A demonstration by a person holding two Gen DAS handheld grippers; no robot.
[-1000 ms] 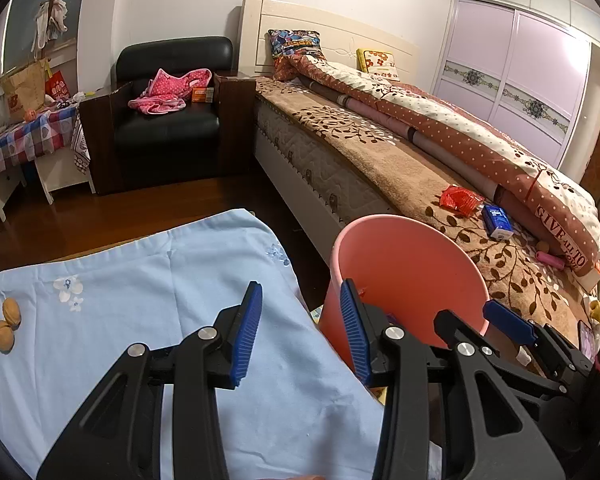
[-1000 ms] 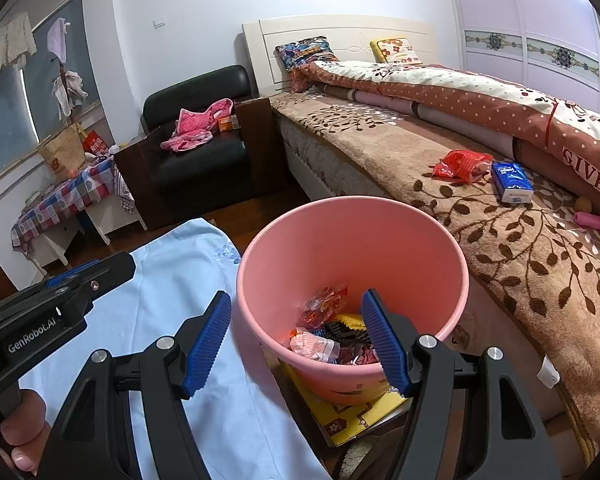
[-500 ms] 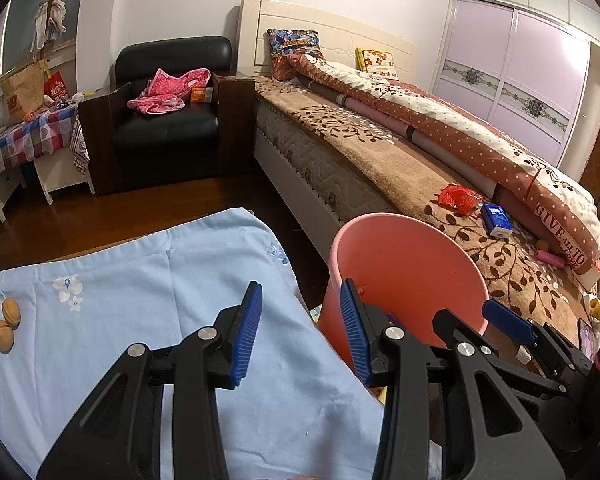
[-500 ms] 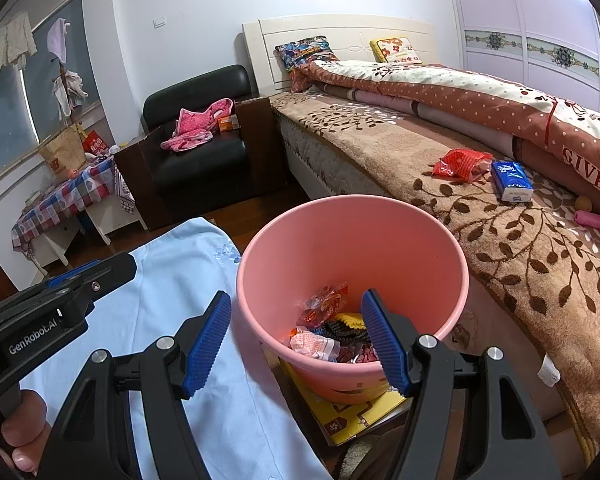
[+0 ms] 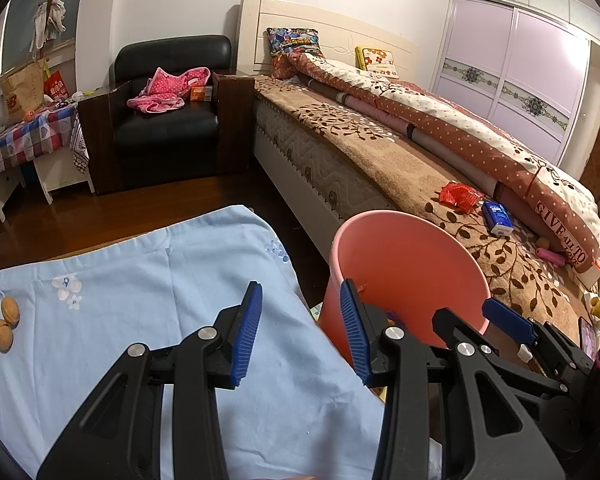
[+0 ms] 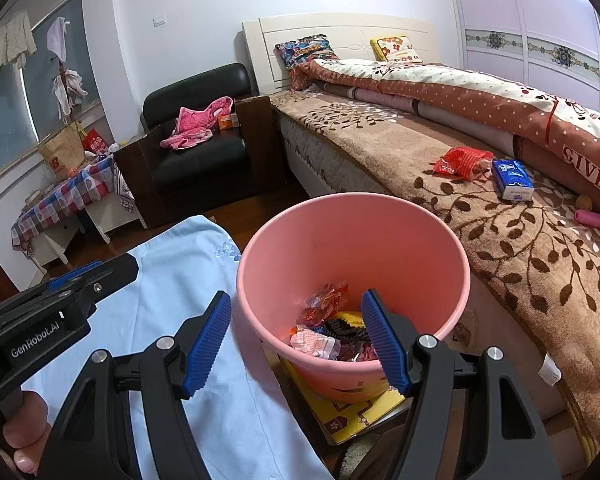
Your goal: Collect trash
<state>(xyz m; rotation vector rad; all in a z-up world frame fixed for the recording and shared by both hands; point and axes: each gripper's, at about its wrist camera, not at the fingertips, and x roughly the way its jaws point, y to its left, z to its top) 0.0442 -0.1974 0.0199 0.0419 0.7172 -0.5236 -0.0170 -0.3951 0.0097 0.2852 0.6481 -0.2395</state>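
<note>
left gripper point(image 6: 66, 304) body: "GenRobot.AI", white on black | quilt point(image 6: 500, 96) fold at the bed's right edge: "GIVE ALL", large cream letters, further words cut off | blue packet point(image 6: 513, 180) on the bed: print too small to read

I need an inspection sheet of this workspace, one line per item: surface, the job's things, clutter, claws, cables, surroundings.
Surface: table under a light blue cloth; two walnuts lie near its left edge.
Job's things: pink bucket stands between the table and the bed and holds wrappers. A red wrapper lies on the bed.
Clutter: blue tissue pack and a pink roll on the bed; yellow box under the bucket.
Claws: left claw open and empty over the cloth's edge; right claw open and empty at the bucket's near rim.
Cables: nothing seen.
Surroundings: bed, black armchair with pink clothing, wardrobe.
</note>
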